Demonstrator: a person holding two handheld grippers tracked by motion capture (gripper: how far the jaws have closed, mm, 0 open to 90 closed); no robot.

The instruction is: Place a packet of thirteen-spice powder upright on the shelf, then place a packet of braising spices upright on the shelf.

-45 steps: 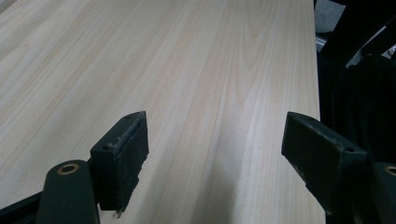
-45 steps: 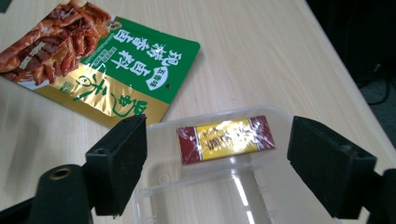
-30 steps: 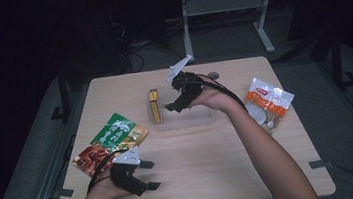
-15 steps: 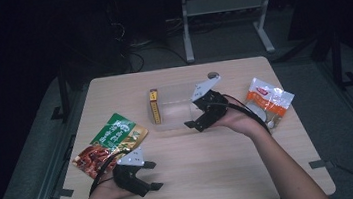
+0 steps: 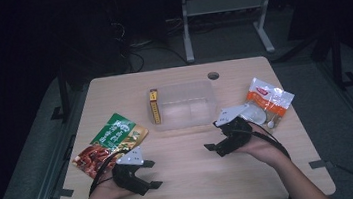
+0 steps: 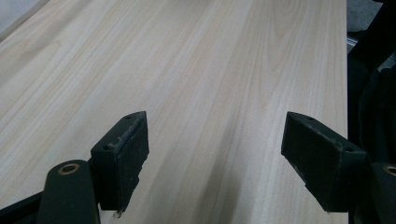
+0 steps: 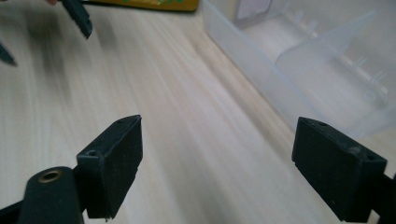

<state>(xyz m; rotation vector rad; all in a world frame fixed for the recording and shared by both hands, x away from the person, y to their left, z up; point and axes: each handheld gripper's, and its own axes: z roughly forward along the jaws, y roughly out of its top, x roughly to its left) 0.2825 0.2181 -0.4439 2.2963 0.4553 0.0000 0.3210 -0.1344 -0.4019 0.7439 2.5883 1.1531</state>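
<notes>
My left gripper [image 5: 153,173] rests low at the table's front left, jaws open and pointing right. The left gripper view has that left gripper [image 6: 219,158] over bare wood with nothing between its pads. Just in front of the right corner of a clear plastic container [image 5: 185,103], my right gripper [image 5: 212,135] hovers low and points left. Its jaws are open and empty. From the right gripper view, the right gripper [image 7: 219,163] stands wide over the wood, with the clear container [image 7: 317,70] to its right.
A slim yellow box [image 5: 154,107] stands against the container's left end. A green and red snack bag [image 5: 111,142] lies at the left, just behind my left hand. A white and orange pouch [image 5: 268,101] lies at the right. The table [image 5: 194,188] has a cable hole [image 5: 213,75] at the back.
My right gripper has come from over the container's left part, rightward, down and toward me, to the table in front of the container's right corner. The left gripper stayed put.
</notes>
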